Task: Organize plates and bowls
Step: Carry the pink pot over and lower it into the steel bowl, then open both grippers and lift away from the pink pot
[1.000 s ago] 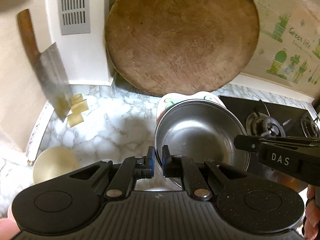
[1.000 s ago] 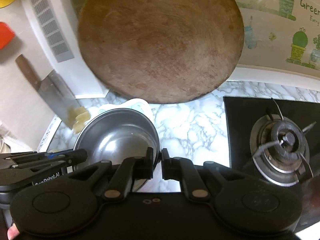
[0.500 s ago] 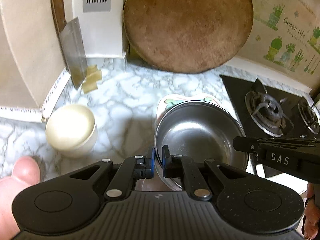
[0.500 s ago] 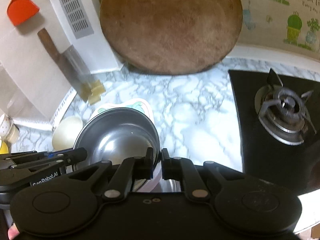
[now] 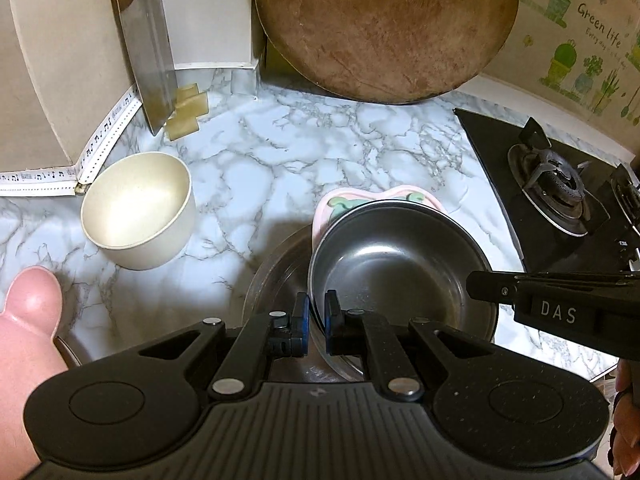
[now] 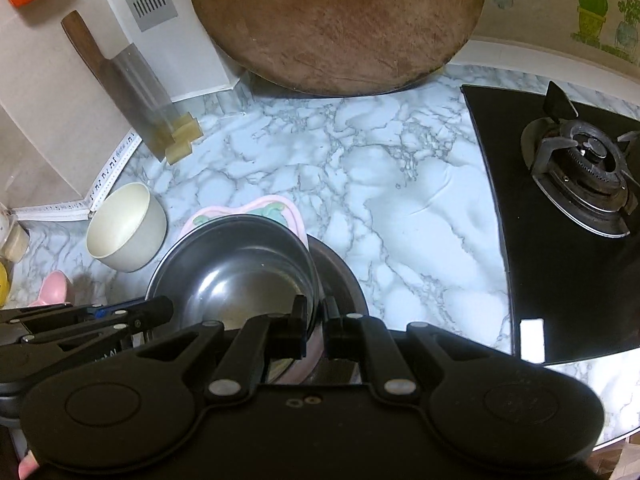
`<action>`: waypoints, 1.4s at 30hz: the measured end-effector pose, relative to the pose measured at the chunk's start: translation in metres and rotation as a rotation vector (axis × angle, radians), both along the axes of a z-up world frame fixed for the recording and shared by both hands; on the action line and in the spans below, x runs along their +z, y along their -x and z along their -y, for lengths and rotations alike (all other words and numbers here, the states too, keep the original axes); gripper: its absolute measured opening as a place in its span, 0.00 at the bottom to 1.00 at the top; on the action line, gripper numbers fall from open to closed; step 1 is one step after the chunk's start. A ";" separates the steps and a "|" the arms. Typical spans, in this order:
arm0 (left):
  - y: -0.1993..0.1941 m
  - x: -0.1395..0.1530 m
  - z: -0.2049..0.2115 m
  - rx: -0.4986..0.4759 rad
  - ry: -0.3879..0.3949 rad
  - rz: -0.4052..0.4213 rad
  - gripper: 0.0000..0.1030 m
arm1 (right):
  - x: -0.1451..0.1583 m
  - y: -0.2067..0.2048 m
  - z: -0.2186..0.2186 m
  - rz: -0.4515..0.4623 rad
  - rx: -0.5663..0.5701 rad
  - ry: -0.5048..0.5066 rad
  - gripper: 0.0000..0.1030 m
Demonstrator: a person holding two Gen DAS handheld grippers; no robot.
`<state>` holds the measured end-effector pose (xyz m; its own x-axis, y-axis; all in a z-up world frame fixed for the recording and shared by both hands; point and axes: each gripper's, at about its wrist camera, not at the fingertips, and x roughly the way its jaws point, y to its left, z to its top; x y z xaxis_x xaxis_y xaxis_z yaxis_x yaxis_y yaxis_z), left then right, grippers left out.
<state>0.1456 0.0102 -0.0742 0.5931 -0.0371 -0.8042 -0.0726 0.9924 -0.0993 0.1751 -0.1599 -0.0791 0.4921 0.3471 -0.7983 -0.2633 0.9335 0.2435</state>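
Wrist views: both tongs (image 5: pixel 316 322) (image 6: pixel 316 326) clamped on steel bowl (image 5: pixel 400 264) (opposite rims).

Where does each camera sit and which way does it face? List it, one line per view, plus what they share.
Left wrist: sits on the left tool, looking steeply down at the steel bowl whose rim it clamps; a thumb and the right tool show.
Right wrist: sits on the right tool, same downward tilt, clamping the bowl's opposite rim; the left tool shows.
Shared: steel bowl, pink plate, cream bowl, cleaver, round board, burner.
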 end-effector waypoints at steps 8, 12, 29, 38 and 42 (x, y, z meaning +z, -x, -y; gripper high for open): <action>-0.004 -0.008 -0.001 -0.002 -0.009 -0.008 0.06 | -0.008 -0.004 -0.004 -0.018 0.007 0.004 0.08; -0.006 -0.010 -0.004 0.003 -0.005 -0.016 0.06 | -0.010 -0.004 -0.007 -0.014 0.022 0.008 0.08; -0.007 -0.014 -0.019 -0.010 0.067 -0.031 0.07 | -0.005 -0.009 -0.004 -0.028 0.036 -0.032 0.18; -0.001 0.004 -0.029 -0.014 0.079 0.032 0.28 | 0.013 -0.007 -0.006 0.011 0.082 -0.031 0.31; 0.006 0.016 -0.034 -0.003 0.077 0.082 0.58 | 0.020 -0.004 -0.014 0.020 0.116 -0.031 0.39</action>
